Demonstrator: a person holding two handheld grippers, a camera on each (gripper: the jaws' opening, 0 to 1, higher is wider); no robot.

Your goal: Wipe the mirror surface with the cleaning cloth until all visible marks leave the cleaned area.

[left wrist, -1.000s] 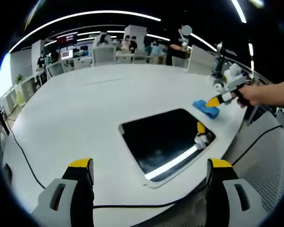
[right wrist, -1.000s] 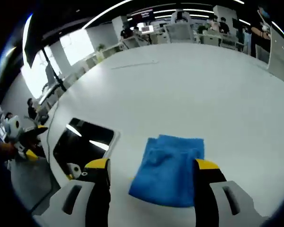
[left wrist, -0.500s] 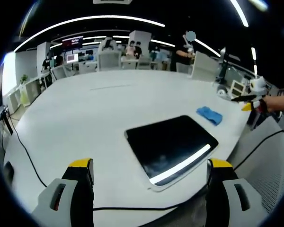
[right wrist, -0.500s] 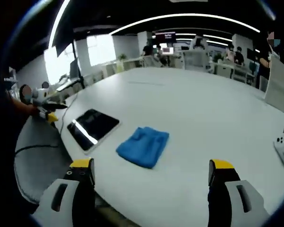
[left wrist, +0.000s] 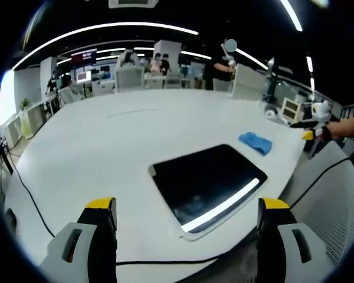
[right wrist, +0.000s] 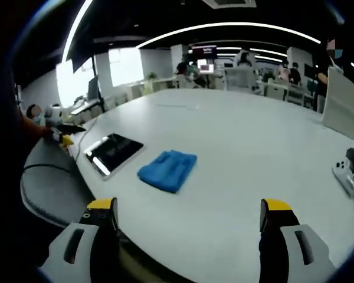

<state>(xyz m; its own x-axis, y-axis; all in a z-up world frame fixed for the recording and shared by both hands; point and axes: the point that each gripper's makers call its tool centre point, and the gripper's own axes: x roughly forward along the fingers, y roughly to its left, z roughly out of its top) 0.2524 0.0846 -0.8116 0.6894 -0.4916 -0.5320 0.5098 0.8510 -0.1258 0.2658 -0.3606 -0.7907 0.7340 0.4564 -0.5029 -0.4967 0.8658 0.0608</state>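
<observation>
Currently both hand-held grippers [left wrist: 186, 236] [right wrist: 186, 236] hover spread above table [right wrist: 253, 153], clear of cloth [right wrist: 167, 169].

The left gripper view looks from beyond the desk [left wrist: 106, 153] edge, raised, across its white top toward the far office; the mirror [left wrist: 203, 181] lies near, the cleaning cloth [left wrist: 255, 142] farther to the right; the right hand-held gripper [left wrist: 310, 133] shows small at the right edge; the right gripper view looks from another side of the same desk [right wrist: 253, 165], also raised and set back; cloth [right wrist: 167, 170] and mirror [right wrist: 111, 152] lie mid-distance at left, with what seems the left hand-held gripper [right wrist: 64, 139] beyond; both views share desk, mirror and cloth.
</observation>
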